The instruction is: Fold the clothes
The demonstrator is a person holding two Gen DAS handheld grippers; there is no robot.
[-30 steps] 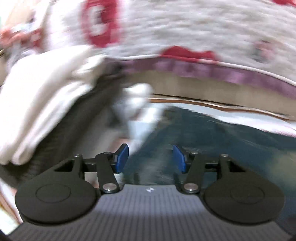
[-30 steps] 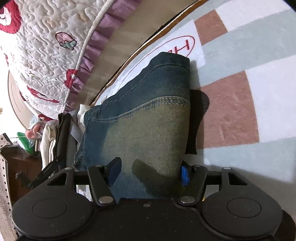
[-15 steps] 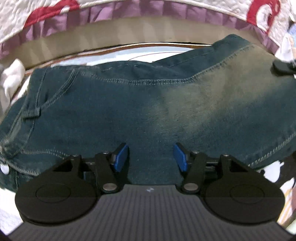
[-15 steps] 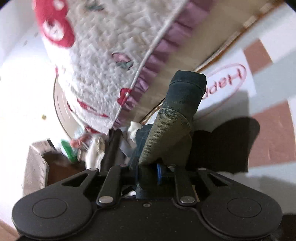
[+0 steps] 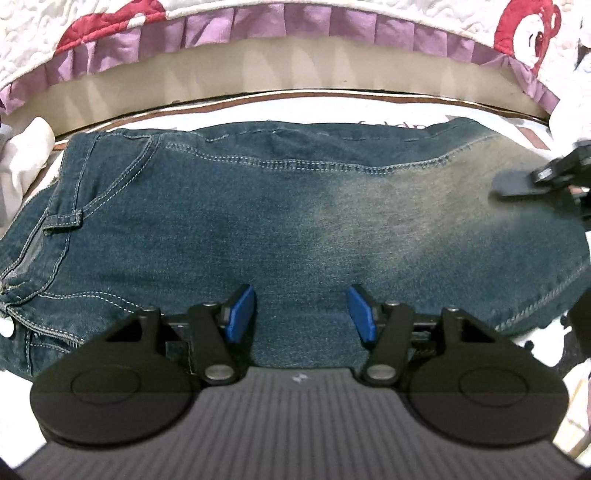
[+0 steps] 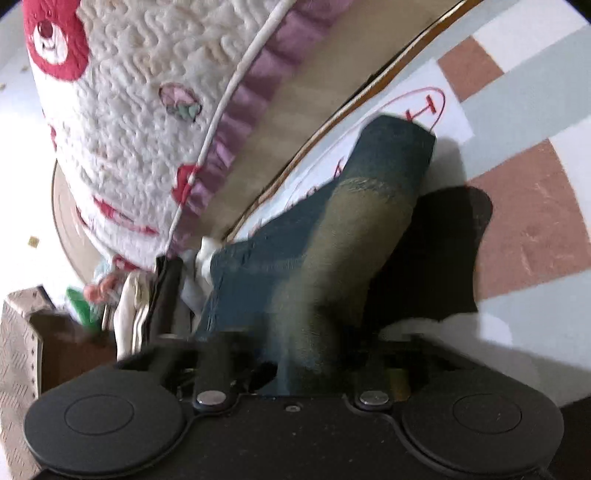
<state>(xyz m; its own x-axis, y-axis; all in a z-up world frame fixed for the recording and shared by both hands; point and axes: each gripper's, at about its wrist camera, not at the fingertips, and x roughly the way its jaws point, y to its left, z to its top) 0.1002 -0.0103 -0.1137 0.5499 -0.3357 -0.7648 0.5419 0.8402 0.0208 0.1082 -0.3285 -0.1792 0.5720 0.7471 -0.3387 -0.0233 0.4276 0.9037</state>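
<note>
Blue jeans (image 5: 295,221), folded lengthwise, lie across a checked mat with the waistband at the left. My left gripper (image 5: 301,314) hovers over their near edge. Its blue pads stand apart and the jaws are closing, with denim lying between and below them, not pinched. At the right edge of the left wrist view, a finger (image 5: 517,186) of my right gripper rests at the faded leg end. In the right wrist view that leg end of the jeans (image 6: 351,229) is raised off the mat. My right gripper (image 6: 295,369) is still closing, its jaws clamped on the bunched denim.
A quilted bedspread (image 5: 295,22) with a purple frill hangs over the bed base just behind the jeans. White clothes (image 5: 26,155) are piled at the left. The checked mat (image 6: 517,221) stretches to the right. A brown box (image 6: 55,350) stands beyond the clothes pile (image 6: 140,306).
My left gripper swung from the clothes pile to over the jeans and its jaws narrowed a little. My right gripper shut on the leg end and lifted it off the mat.
</note>
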